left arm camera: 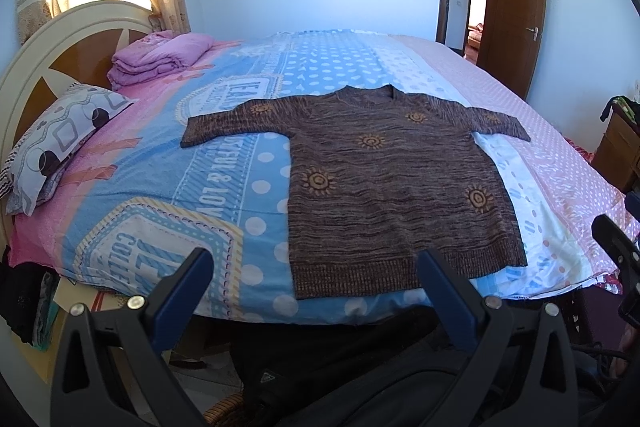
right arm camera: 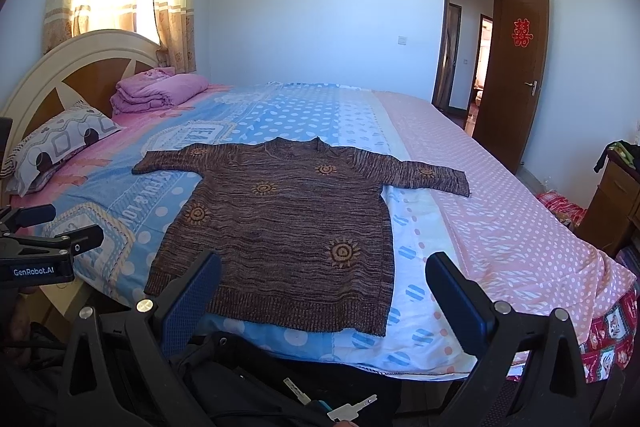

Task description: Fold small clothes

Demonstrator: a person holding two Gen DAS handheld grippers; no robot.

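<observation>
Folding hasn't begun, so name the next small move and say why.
Probably bring the left gripper forward to the sweater's left sleeve. The sweater lies flat with sleeves spread, and both grippers, left and right, are open, empty, short of it.

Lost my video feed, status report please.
Left gripper open, right gripper open, both empty. Brown sweater flat on bed, unfolded. Nothing in the way.

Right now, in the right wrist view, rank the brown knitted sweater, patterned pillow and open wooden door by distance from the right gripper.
1. Brown knitted sweater, straight ahead of the right gripper.
2. Patterned pillow, far left, by the headboard.
3. Open wooden door, far right, past the bed.
</observation>
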